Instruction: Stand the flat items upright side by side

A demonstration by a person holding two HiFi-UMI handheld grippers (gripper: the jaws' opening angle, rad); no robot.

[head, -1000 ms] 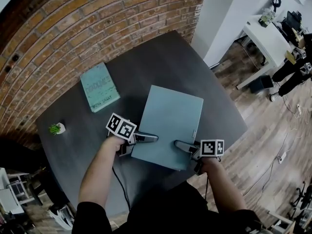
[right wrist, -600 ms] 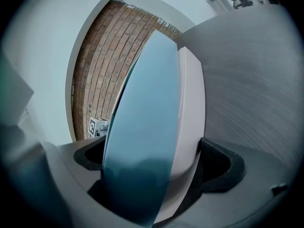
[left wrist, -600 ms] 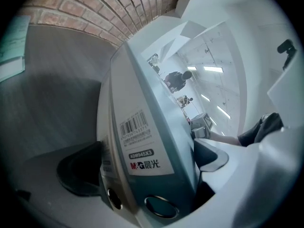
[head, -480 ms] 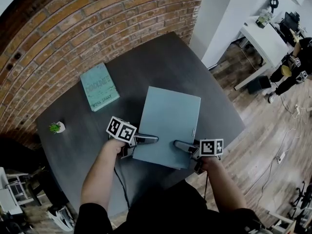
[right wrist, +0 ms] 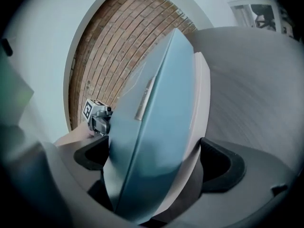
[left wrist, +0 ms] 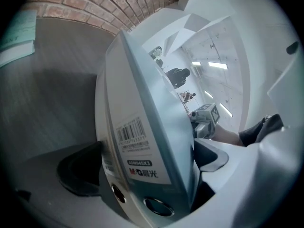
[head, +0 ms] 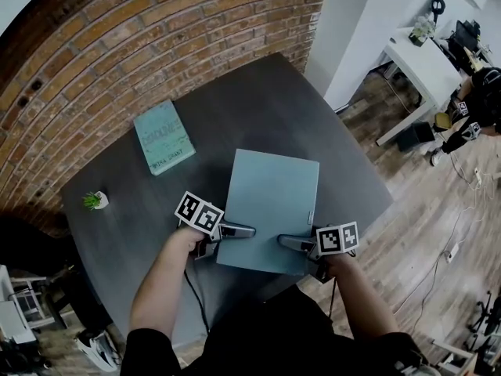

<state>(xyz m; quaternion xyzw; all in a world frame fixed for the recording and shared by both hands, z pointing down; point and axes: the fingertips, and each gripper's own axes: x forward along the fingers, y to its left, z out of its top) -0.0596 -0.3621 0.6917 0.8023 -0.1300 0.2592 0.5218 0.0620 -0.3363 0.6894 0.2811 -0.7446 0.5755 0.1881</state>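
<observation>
Lifting a little since a second ago, the lever-arch binder (head: 270,202) has drawn its far edge in toward the tabletop's (head: 258,100) near edge. A small potted plant (head: 94,200) stands by the left edge. A teal book (head: 163,137) lies flat near the far-left edge, well apart from the binder. The left gripper (head: 244,230) pinches the binder's labelled spine, and the right gripper (head: 286,242) clamps its opposite side.

The left gripper (left wrist: 147,167) clamps the pale blue binder (left wrist: 137,127) by its barcode-labelled spine.
</observation>
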